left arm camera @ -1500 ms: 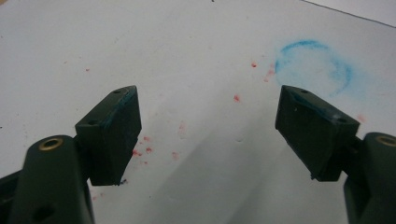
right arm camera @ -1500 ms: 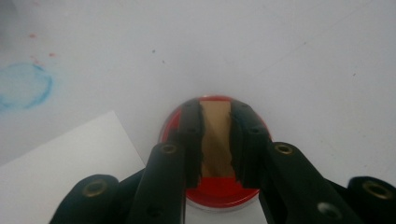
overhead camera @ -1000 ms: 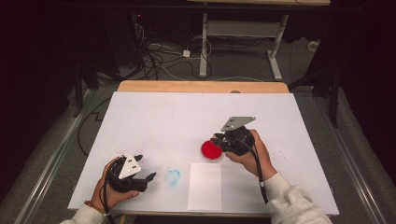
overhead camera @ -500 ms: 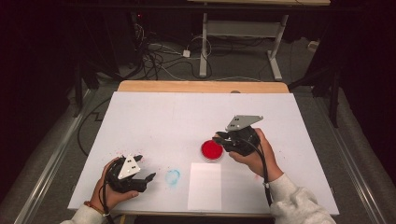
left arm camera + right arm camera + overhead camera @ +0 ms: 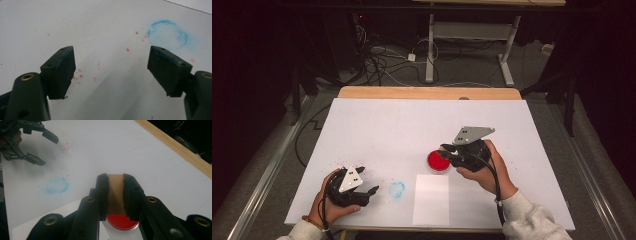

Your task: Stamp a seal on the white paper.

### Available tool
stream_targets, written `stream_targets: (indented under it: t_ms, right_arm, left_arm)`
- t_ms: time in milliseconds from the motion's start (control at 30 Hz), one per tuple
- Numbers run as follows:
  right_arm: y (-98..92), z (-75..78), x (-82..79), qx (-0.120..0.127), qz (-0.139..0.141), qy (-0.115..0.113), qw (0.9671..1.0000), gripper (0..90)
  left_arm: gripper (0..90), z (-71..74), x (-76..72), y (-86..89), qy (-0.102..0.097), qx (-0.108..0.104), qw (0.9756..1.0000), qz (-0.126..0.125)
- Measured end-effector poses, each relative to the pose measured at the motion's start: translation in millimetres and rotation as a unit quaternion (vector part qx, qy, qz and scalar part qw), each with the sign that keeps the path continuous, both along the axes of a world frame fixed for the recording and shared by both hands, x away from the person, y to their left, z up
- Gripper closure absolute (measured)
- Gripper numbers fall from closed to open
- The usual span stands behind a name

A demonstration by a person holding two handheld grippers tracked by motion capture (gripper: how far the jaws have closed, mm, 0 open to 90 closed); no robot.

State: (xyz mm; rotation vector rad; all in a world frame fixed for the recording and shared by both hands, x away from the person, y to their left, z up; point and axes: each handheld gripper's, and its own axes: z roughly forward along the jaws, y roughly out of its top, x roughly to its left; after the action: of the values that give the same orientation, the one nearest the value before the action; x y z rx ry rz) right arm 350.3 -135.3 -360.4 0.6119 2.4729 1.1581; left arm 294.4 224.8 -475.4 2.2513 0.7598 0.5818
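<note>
A person sits at a table covered in white, holding a two-jaw gripper in each hand. The right gripper [image 5: 451,152] holds a small brown wooden stamp [image 5: 115,193] pinched between its jaws, directly above a round dish of red ink [image 5: 438,161], with the stamp's lower end at or just over the red surface; whether it touches cannot be told. Compared with a second ago, the right hand [image 5: 484,167] has shifted only slightly beside the dish, with its wrist drawn a little toward the person, and the dish itself has not moved. This suggests the stamp is being inked, or has just been inked, and that the likely next step is to carry it to the blank white sheet of paper [image 5: 431,199], which lies just on the person's side of the dish. The left gripper [image 5: 367,192] rests well to the left of the dish, in the same place as before, its jaws spread wide and holding nothing. Between it and the dish, a faint blue ring [image 5: 397,189] marks the table cover, and small red specks [image 5: 78,73] are scattered near the left gripper.
</note>
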Motion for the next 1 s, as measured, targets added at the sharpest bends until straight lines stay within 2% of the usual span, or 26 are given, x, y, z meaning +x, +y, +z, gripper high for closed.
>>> stream_targets:
  t_ms: [433, 633, 733, 1000]
  right_arm:
    - [2.8, -4.3, -20.1, -0.014, 0.028, 0.005, 0.9995, 76.0]
    - [12.9, -13.9, -28.8, -0.028, 0.048, 0.014, 0.9984, 76.0]
    - [16.9, -17.9, -32.2, -0.037, 0.053, 0.016, 0.9978, 76.0]
    - [23.7, -34.3, -39.4, -0.065, 0.068, 0.027, 0.9952, 76.0]
  left_arm:
    - [22.3, 0.7, -0.4, -2.8, -0.003, 0.005, 1.0000, -0.002]
    - [22.3, 0.8, 0.2, -3.5, -0.003, 0.008, 1.0000, -0.005]
    - [22.3, 1.5, 0.6, -4.1, -0.010, 0.011, 0.9999, -0.008]
    - [22.3, 1.2, -0.7, -5.5, -0.004, 0.010, 0.9999, -0.008]
